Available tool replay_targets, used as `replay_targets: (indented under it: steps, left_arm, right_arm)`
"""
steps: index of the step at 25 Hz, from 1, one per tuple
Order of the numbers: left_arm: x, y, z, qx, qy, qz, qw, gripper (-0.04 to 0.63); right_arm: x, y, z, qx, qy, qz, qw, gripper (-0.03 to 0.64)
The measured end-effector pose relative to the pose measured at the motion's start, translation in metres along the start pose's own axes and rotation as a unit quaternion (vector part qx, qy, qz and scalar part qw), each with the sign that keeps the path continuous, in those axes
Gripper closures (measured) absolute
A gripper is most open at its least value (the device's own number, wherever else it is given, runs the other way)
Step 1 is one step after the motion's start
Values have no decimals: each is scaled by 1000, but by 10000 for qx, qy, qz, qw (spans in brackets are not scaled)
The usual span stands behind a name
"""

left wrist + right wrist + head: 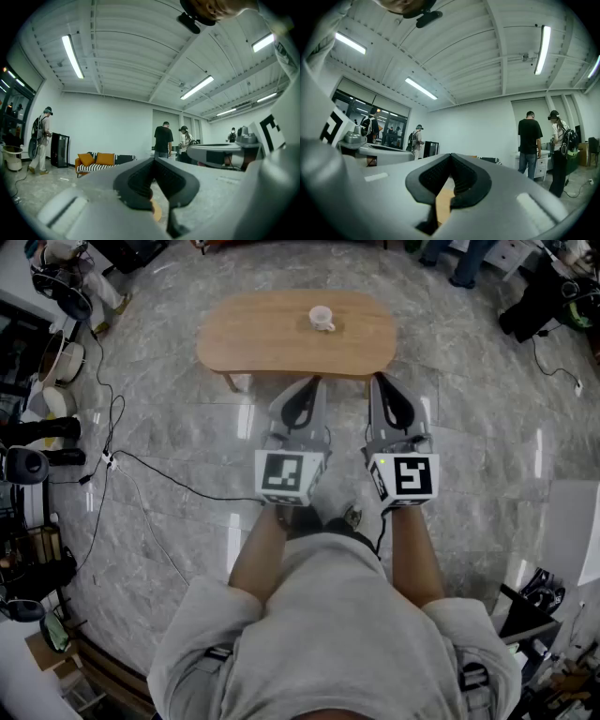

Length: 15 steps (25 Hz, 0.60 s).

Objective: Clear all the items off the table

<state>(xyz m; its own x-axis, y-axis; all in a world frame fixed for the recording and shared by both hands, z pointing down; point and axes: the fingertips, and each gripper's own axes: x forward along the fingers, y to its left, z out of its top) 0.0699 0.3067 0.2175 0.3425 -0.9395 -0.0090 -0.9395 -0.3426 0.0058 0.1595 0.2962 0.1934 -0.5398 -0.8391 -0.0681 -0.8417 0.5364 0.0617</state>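
Cup [321, 319]: being left standing on the table [246, 341], right of its middle.
Cup axis: being kept upright, mouth up, long axis vertical; handle apparently turned toward the table's near right.
Left gripper [309, 382]: being held level at the table's near edge, jaws together, empty.
Right gripper [380, 381]: being held alongside, jaws together, empty.
Reason, judged: both are being kept short of the table, the reach not yet begun.

left gripper [153, 161] level, jaws together, nothing between; right gripper [220, 154] just beside at right; orange sofa [101, 161] and standing people [163, 139] far behind
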Motion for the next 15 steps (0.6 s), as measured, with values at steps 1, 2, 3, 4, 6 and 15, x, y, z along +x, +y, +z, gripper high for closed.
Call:
replay_targets:
  steps: [1,2,3,4,6,15]
  left_arm:
    - [-1,1,0,-10,-1,4,10000,575]
    - [-3,3,0,-20,-1,10,10000,575]
    - [-4,5,-1,-30,4,20,10000,575]
    - [-4,7,-1,-38,15,37,10000,575]
    - [-5,14,-4,-56,42,86,9999,575]
    - [-11,66,-23,-249,157,229,9993,575]
  right_arm:
    - [0,0,0,-7,7,-19,10000,611]
    - [0,0,-1,-14,15,-34,10000,611]
    - [0,1,-1,-24,28,-42,10000,611]
    - [1,1,-2,-34,43,-41,10000,611]
    - [4,3,-5,-44,85,-19,10000,611]
    - [40,32,-20,174,181,70,9997,609]
